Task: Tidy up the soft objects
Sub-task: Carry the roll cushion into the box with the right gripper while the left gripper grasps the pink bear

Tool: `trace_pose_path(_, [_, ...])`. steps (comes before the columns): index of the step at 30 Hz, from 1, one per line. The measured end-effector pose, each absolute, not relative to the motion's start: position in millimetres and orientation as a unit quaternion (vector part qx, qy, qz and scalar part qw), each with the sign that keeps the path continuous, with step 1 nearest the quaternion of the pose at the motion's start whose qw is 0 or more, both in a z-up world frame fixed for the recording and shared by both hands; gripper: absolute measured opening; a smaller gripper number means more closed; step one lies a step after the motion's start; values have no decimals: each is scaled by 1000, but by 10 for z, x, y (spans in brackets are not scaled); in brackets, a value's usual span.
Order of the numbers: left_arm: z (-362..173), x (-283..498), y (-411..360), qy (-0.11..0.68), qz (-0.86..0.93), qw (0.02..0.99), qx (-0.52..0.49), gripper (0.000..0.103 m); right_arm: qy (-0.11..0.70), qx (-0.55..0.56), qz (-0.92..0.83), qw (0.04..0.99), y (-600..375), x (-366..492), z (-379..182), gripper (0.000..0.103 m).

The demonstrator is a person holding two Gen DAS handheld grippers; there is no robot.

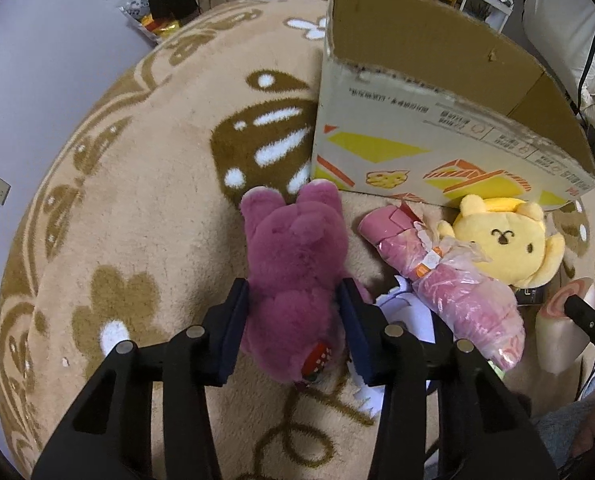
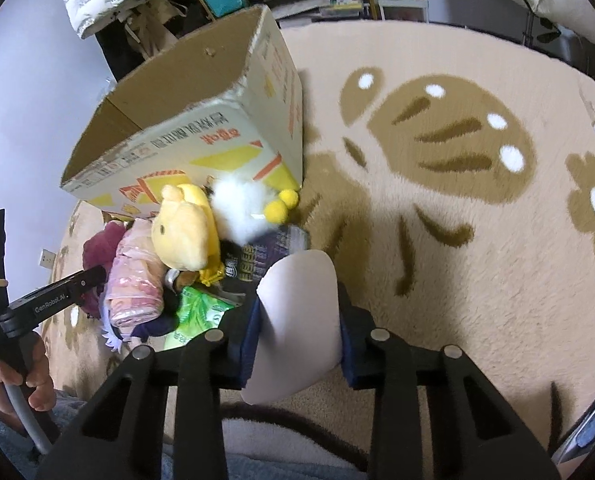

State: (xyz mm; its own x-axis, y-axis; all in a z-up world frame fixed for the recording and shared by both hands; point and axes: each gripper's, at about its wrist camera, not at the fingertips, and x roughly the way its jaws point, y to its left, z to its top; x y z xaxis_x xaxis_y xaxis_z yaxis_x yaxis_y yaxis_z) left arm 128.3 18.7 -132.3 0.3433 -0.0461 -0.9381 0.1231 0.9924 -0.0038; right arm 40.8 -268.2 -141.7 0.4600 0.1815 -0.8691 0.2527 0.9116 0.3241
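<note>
Both grippers are loaded near the rug's (image 1: 145,216) middle: the left gripper (image 1: 293,312) clenches the purple plush bear (image 1: 293,256), the right gripper (image 2: 299,334) clamps a pale soft object (image 2: 299,304), and the open cardboard box (image 1: 429,128) stands just beyond both.

The purple bear (image 1: 293,280) is deep, matt plush and the yellow toy (image 1: 505,240) shorter, smoother plush – the pink bundle (image 1: 457,280) is wrapped in glossy, crinkled plastic film, the box (image 1: 437,128) is rough-edged matt cardboard, and the rug (image 1: 137,220) is shaggy pile.
</note>
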Motion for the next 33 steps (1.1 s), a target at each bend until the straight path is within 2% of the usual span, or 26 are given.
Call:
trace_pose_path(4, [-1149,1144,161,548,-50,834,36,43,492,202,-19,847,-2565,378,-1319,33])
trace_pose_path(6, [-1032,1077,161,531,-54,845,32,33,471,198,-9,860,-2688,270,-1200,32])
trace_pose_path(10, [-805,954,149,489,-57,870,35,31,430,186,0,884,-2623,206,-1023,31])
trace_pose_path(11, [-788,950,144,488,-62,870,36,27,421,184,1,888,-2610,197,-988,31])
trace_pose_path(14, [-836,1001,174,503,-73,861,23,25,405,178,6,897,-2597,177,-910,31])
trace_pose_path(24, [-741,879,94,481,-81,872,41,25,369,168,19,914,-2546,117,-777,30])
trace_pose_path(33, [-229,707,121,384,-90,919,9,25,296,128,31,946,-2440,111,-517,29])
